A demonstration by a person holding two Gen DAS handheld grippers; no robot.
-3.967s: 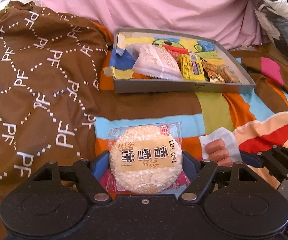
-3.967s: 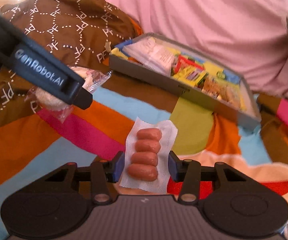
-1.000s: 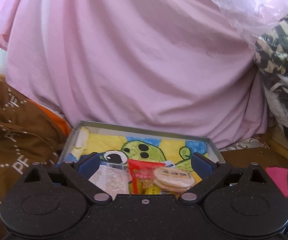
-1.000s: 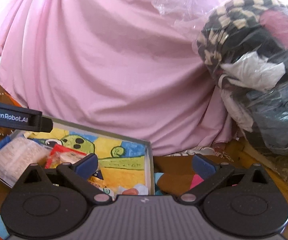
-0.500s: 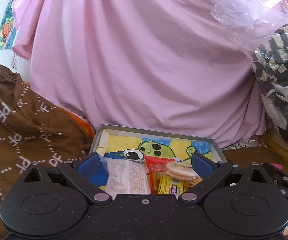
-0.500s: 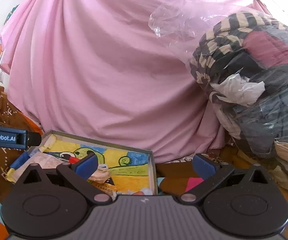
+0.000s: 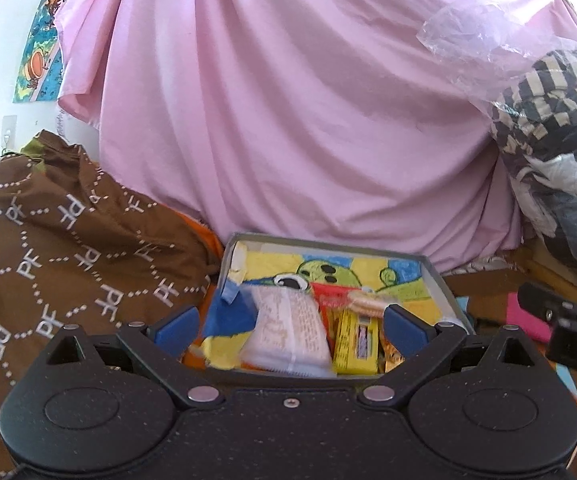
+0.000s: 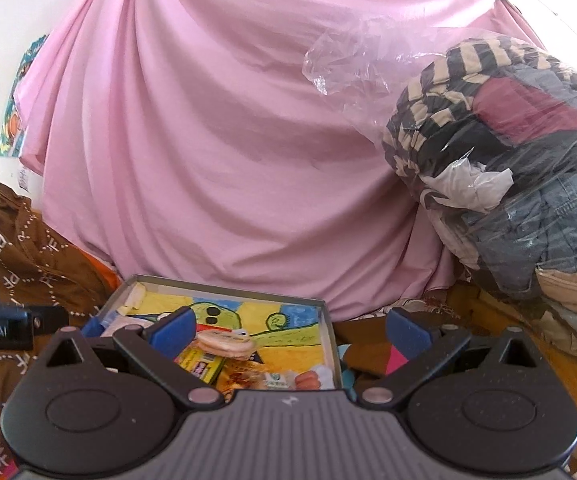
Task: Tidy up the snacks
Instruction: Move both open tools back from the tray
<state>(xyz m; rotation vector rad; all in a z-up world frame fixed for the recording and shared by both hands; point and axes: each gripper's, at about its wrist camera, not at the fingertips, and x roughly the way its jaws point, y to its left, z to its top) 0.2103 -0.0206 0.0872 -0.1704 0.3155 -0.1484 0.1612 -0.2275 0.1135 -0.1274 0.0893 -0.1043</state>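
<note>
Both grippers, left point(image 7: 291, 322) and right point(image 8: 288, 330), now hang released and empty above the grey snack tray point(image 8: 330, 334), where the rice cracker point(image 8: 226, 343) and mini sausages point(image 8: 307, 379) carried seconds earlier now lie.

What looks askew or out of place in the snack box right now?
The round rice cracker in clear wrap sits perched on the yellow snack packs instead of lying flat in the grey cardboard box. Both grippers are open and empty. Nothing looks spilled or torn.
</note>
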